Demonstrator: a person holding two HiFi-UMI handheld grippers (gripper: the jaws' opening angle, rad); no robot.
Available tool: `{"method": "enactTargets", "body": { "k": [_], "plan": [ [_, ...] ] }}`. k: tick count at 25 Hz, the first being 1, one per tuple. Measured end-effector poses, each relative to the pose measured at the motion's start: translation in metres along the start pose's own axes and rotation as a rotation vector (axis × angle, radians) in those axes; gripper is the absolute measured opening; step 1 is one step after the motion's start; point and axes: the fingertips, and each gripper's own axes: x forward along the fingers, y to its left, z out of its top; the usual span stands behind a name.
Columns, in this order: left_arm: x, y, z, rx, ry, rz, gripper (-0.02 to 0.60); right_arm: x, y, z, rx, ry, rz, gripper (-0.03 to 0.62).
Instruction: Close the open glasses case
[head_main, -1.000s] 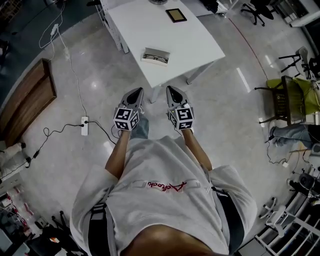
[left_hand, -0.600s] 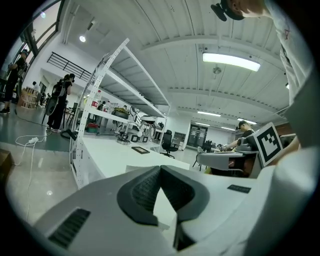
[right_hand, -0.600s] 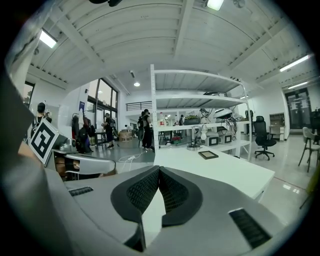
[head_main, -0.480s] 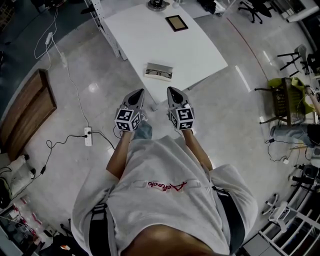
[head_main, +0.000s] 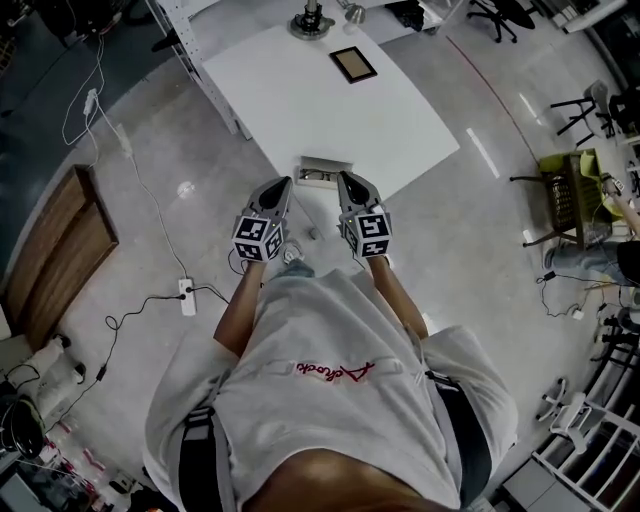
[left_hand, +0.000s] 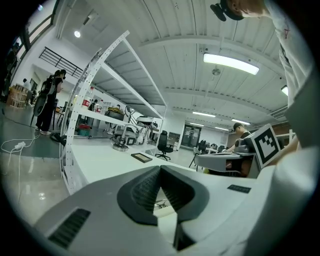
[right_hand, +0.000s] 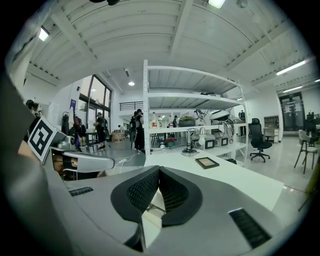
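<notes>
The open glasses case (head_main: 322, 173) is a pale oblong box with glasses inside, lying at the near edge of the white table (head_main: 300, 90). My left gripper (head_main: 284, 184) is shut and empty, its tip just left of the case. My right gripper (head_main: 344, 178) is shut too, with its tip just right of the case. In the left gripper view the jaws (left_hand: 160, 168) meet at the tips, and a strip of the case (left_hand: 162, 204) shows below them. The right gripper view shows its jaws (right_hand: 159, 168) closed in the same way, above the case (right_hand: 156, 203).
A small dark-framed tablet (head_main: 353, 64) and a round lamp base (head_main: 312, 22) sit further back on the table. On the floor lie a power strip (head_main: 187, 297) with cables and a wooden board (head_main: 55, 250). Chairs (head_main: 565, 190) stand to the right.
The person has walked up to the table, so the case has moved from well ahead of the gripper tips to right between them. Both grippers stay shut.
</notes>
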Motion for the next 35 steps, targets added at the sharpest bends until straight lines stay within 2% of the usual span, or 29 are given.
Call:
{"method": "enactTargets", "body": {
  "k": [8,19,25,35],
  "plan": [
    [0.025,0.028,0.004,0.003,0.026,-0.06,0.021,0.033,-0.008,0.005,0.002,0.014,-0.047,0.018],
    [0.051,0.02,-0.002,0.007,0.058,-0.103,0.021,0.026,-0.034,-0.01,0.026,0.017,-0.101,0.018],
    [0.069,0.006,-0.003,-0.002,0.07,-0.077,0.021,0.027,-0.056,-0.006,0.039,0.016,-0.074,0.018],
    [0.089,-0.002,0.005,-0.032,0.043,0.038,0.021,0.043,-0.08,-0.002,0.033,0.024,0.04,0.018]
  ]
}}
